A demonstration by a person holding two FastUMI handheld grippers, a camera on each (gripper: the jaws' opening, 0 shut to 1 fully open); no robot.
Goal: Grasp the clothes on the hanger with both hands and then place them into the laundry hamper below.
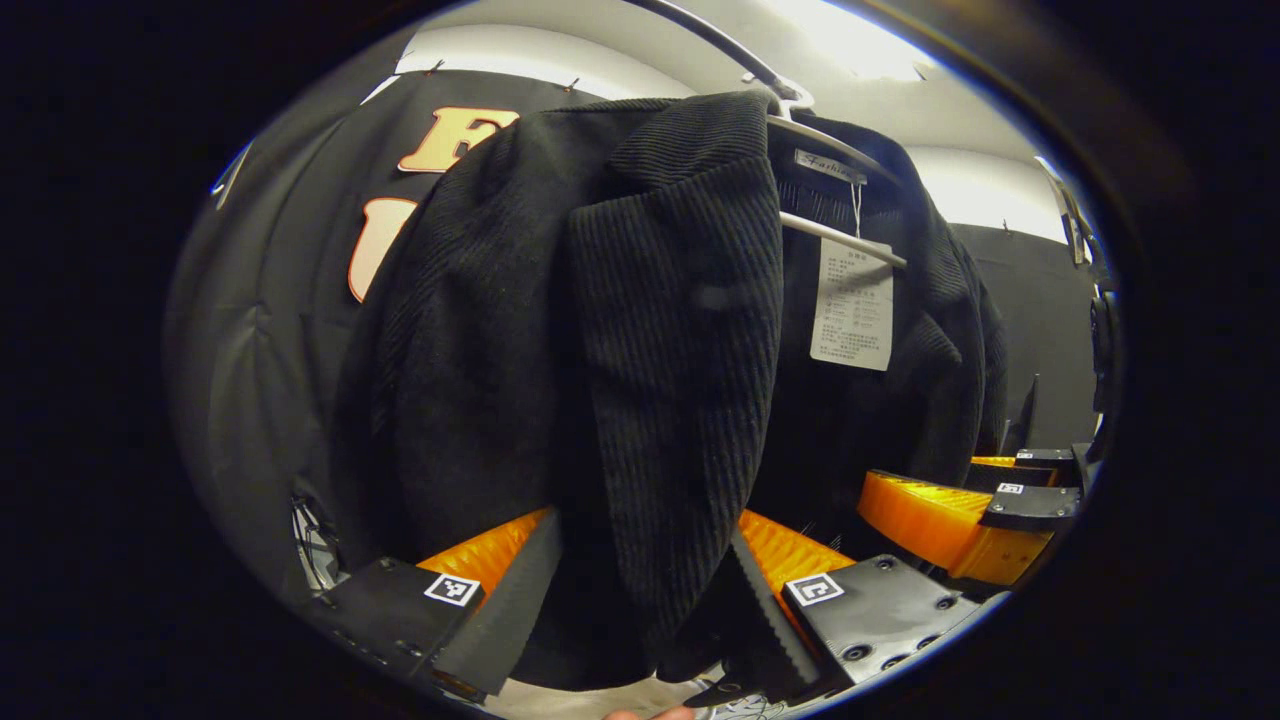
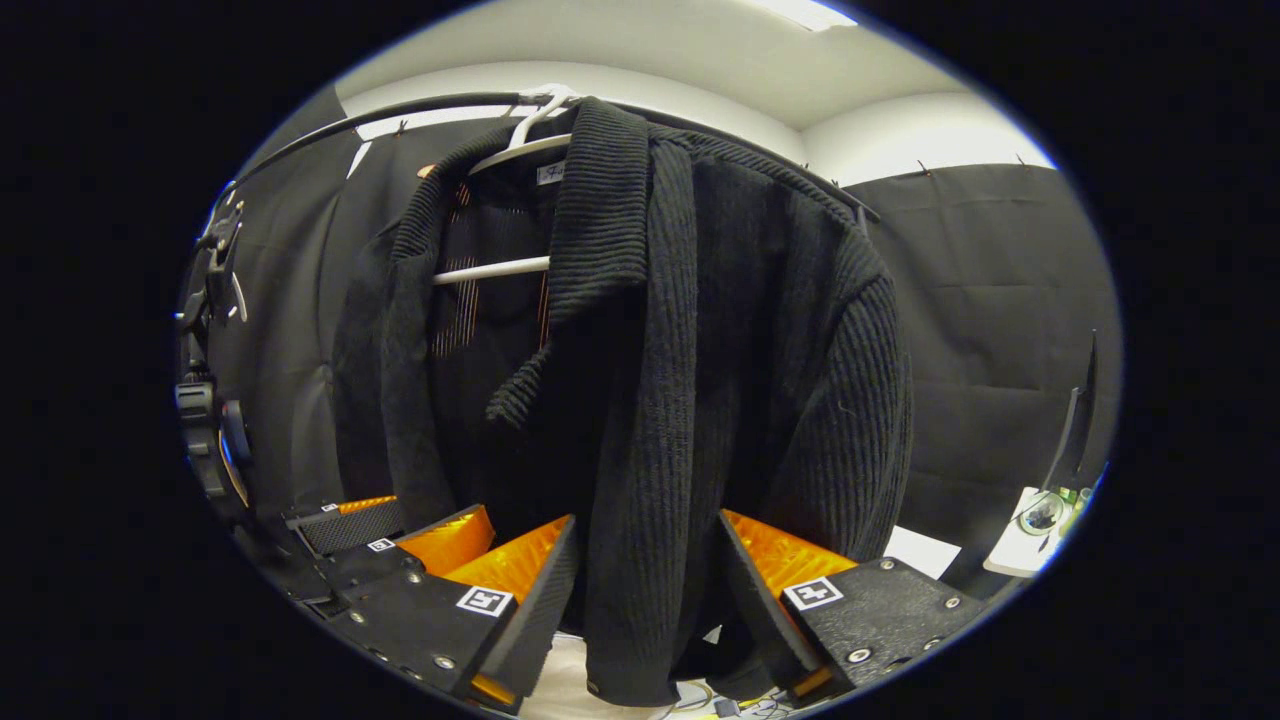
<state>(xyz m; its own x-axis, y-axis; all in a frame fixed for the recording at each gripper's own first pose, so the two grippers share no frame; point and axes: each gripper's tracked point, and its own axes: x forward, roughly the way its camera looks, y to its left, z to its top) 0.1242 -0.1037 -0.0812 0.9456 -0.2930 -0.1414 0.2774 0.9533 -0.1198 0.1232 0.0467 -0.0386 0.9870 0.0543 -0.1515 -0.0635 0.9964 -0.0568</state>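
A black ribbed cardigan (image 1: 560, 330) (image 2: 720, 350) hangs on a white hanger (image 1: 840, 235) (image 2: 490, 270) from a dark rail (image 1: 720, 45) (image 2: 400, 110). My left gripper (image 1: 640, 610) is open, and one front panel of the cardigan drops between its orange-and-black fingers. My right gripper (image 2: 645, 600) is open too, its fingers standing either side of the other front edge. Each gripper also appears beside the garment in the other's view: the right gripper (image 1: 960, 480) and the left gripper (image 2: 400, 520).
A white care tag (image 1: 852, 315) dangles inside the collar. A black stand with clamps (image 2: 205, 400) rises at the left edge of the right gripper view. A small white surface with items (image 2: 1030, 530) sits low on the right. Black cloth walls close in behind.
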